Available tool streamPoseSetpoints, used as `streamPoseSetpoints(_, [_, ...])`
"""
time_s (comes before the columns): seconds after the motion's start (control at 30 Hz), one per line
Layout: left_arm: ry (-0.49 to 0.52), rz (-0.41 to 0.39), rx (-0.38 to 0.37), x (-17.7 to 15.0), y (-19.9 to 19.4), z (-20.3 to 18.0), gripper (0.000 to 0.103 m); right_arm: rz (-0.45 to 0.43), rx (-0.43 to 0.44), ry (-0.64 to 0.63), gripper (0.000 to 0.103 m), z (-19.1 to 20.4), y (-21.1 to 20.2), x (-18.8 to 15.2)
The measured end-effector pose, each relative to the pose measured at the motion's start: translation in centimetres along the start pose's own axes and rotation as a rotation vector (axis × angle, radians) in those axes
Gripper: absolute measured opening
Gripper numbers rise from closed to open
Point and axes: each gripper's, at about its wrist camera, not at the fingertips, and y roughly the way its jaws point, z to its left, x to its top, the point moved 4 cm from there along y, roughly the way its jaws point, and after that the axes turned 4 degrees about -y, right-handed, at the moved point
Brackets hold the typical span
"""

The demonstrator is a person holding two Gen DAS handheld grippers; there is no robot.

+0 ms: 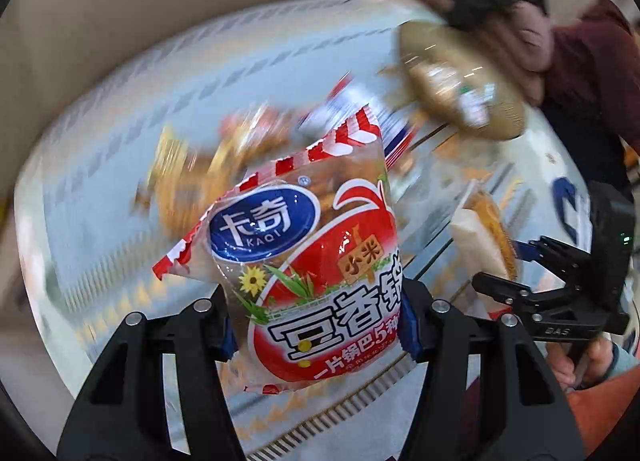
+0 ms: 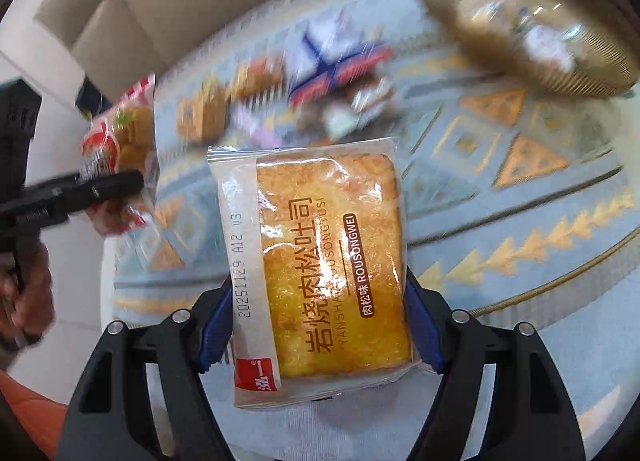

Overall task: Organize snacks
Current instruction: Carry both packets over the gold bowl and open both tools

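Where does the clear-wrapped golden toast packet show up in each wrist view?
Left wrist view: clear-wrapped golden toast packet at right, edge-on, beside the right hand-held gripper.
Right wrist view: toast packet centre, between that gripper's blue pads.
Shared landmark: round golden ribbed plate, upper right in both.

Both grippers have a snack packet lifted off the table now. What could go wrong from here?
1. The left gripper pinches only the lower part of the red rice-cracker bag; the slick film could slip out during a fast move.
2. The right gripper grips the toast packet by its edges, so it may buckle or drop.
3. Another person's hand holds the gold basket tilted above the table; its contents might spill, or the grippers could collide with it.
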Motion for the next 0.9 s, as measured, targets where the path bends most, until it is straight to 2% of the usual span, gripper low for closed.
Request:
streamPoseSetpoints(0.1, [0.079,0.026,-0.058,5.4,-0.1,-3.5,0.059,-0.075,-0.041,0.044,0.073,-2.0,-2.6,2.5])
streamPoseSetpoints(0.17, [0.108,0.017,-0.075,7.8,0.3,-4.2,0.059,-0.115,-0.104,0.079,0.073,-3.8,-4.2,4.4])
streamPoseSetpoints(0.23, [0.130,-0.008,-0.106,9.9,0.8,-6.5,0.059,-0.154,-0.161,0.111,0.073,-5.6,-5.1,6.4])
streamPoseSetpoints(0.33, [0.126,-0.051,-0.155,13.3,2.1,-9.6,0.060,-0.194,-0.265,0.155,0.073,-8.3,-6.2,9.6])
streamPoseSetpoints(0.43, [0.105,-0.094,-0.204,16.0,3.0,-11.7,0.061,-0.268,-0.303,0.206,0.073,-10.4,-7.5,12.7])
streamPoseSetpoints(0.5, [0.110,-0.111,-0.238,17.6,3.2,-13.0,0.074,-0.322,-0.339,0.212,0.073,-11.4,-8.6,14.4])
streamPoseSetpoints(0.53, [0.116,-0.114,-0.251,18.4,3.5,-13.4,0.089,-0.336,-0.371,0.209,0.076,-11.9,-8.6,15.5])
streamPoseSetpoints(0.6, [0.105,-0.134,-0.252,19.2,3.7,-13.7,0.090,-0.322,-0.419,0.213,0.085,-13.0,-8.0,16.7])
streamPoseSetpoints(0.67, [0.089,-0.119,-0.262,19.2,3.6,-13.6,0.090,-0.298,-0.397,0.235,0.085,-13.6,-7.6,16.8])
streamPoseSetpoints(0.7, [0.081,-0.113,-0.270,19.0,3.4,-13.2,0.090,-0.303,-0.383,0.242,0.084,-13.5,-7.5,15.7])
streamPoseSetpoints(0.8, [0.084,-0.106,-0.221,18.2,2.4,-12.0,0.090,-0.298,-0.368,0.230,0.084,-12.8,-7.4,14.5])
streamPoseSetpoints(0.9, [0.026,-0.085,-0.197,17.0,0.6,-9.7,0.090,-0.278,-0.325,0.224,0.085,-11.8,-7.6,13.2])
